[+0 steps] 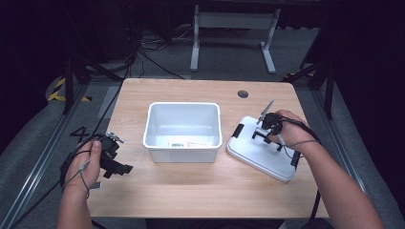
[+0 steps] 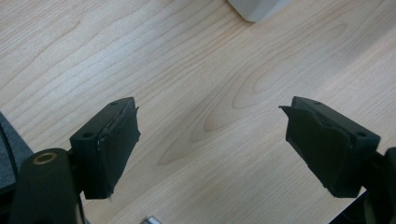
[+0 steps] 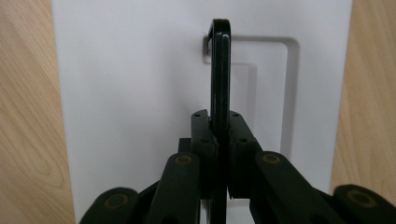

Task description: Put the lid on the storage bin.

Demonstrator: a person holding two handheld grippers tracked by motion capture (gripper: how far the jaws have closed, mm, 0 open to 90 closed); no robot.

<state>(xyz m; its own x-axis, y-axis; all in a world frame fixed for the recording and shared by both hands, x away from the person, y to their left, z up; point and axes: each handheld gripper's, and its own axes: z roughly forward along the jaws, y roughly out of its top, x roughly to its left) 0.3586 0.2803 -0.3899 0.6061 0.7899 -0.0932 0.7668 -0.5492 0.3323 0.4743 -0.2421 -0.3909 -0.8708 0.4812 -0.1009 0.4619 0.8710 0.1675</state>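
Lid [image 1: 260, 152] of white plastic is seen lying flat near the desk's [image 1: 191, 191] right edge, turned slightly askew, with the open white bin [image 1: 183, 131] standing at the middle of the desk. The right gripper [image 1: 265, 135] is held over the lid's middle, its tongs clamped together on the black handle [image 3: 219, 70], which is stood up out of its recess in the right gripper view. The step in hand is judged to be the taking hold of the lid; the next move would call for a steady lift by that thin handle and a carry leftward to the bin, the lid kept level. The right forearm is stretched in from the desk's near right corner, wrist bent down. The left gripper [image 1: 117, 164] is rested near the left edge, its tongs apart over bare wood, nothing between them.
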